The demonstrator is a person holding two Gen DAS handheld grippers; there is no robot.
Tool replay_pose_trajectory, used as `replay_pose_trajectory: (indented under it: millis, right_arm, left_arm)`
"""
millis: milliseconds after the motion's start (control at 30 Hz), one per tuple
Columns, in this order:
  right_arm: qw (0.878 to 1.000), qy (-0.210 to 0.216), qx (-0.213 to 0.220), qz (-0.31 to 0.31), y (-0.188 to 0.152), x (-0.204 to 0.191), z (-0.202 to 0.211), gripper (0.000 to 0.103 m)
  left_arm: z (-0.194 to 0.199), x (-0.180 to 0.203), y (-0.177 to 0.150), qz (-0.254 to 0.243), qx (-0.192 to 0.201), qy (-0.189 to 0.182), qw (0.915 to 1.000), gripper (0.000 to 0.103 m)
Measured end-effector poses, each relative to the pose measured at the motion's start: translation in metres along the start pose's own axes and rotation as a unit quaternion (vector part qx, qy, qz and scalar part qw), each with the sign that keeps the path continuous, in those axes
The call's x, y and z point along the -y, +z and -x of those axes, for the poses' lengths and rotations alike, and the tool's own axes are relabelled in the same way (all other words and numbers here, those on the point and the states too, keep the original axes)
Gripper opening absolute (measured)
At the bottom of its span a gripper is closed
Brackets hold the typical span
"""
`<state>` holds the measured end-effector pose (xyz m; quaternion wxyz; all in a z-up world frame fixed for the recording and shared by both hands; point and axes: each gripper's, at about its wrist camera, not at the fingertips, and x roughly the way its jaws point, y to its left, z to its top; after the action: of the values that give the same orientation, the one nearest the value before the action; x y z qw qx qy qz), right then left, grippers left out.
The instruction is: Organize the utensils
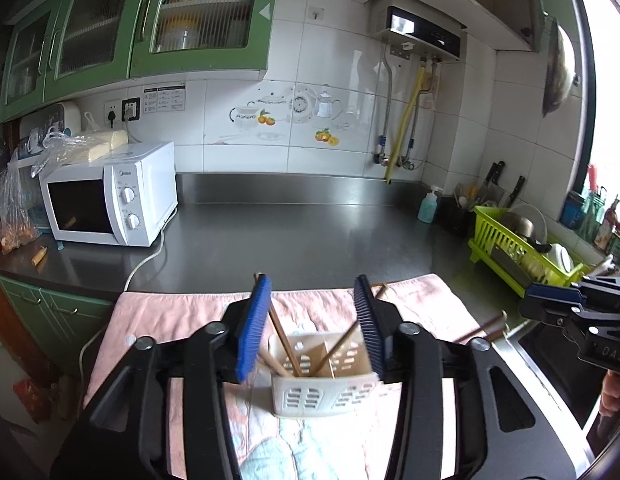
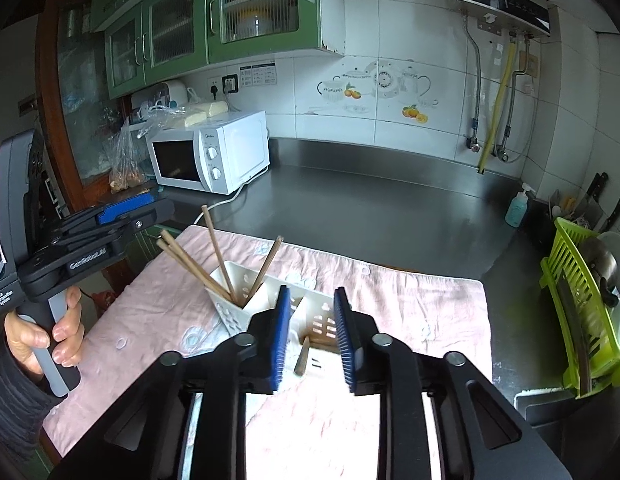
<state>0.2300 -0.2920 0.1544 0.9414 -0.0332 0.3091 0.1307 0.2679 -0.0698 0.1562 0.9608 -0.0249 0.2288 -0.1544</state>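
Note:
A white slotted utensil caddy stands on a pink cloth. Several wooden chopsticks lean in its compartments. My left gripper hovers over the caddy, open; one chopstick runs just beside its left pad, not pinched. From the right wrist view, this left gripper sits left of the caddy. My right gripper is open above another compartment, with a chopstick end loose between its pads. Two chopsticks lean toward the right gripper.
A white microwave stands back left on the steel counter. A green dish rack, soap bottle, knives and the sink edge lie to the right. A hand holds the left gripper's handle.

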Motion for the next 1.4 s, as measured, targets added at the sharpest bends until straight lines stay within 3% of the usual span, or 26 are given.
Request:
replay_pose_trajectory:
  millis: [367,533,667,900,1400]
  right_arm:
    - [1.000,-0.012,0.024,0.003,-0.061,-0.032,0.026,0.052]
    - [0.999,-0.002,0.034,-0.013,-0.093,-0.044,0.033,0.068]
    - [0.999,0.001,0.044,-0.025,-0.116,-0.053,0.038,0.082]
    - [0.998,-0.002,0.047,-0.048,-0.143,-0.060,0.040,0.093]
    - [0.996,-0.033,0.053,-0.070,-0.172,-0.070,0.040,0.096]
  left_arm:
    - [0.056,0.000,-0.049,-0.009,0.005,0.003,0.9999,0.087]
    - [0.077,-0.002,-0.078,-0.019,0.008,0.016,0.9997,0.098]
    - [0.088,-0.006,-0.096,-0.020,0.004,0.023,0.9995,0.098]
    - [0.103,-0.013,-0.126,-0.025,0.001,0.050,0.9984,0.098]
    - [0.124,-0.013,-0.163,-0.037,-0.008,0.079,0.9961,0.098]
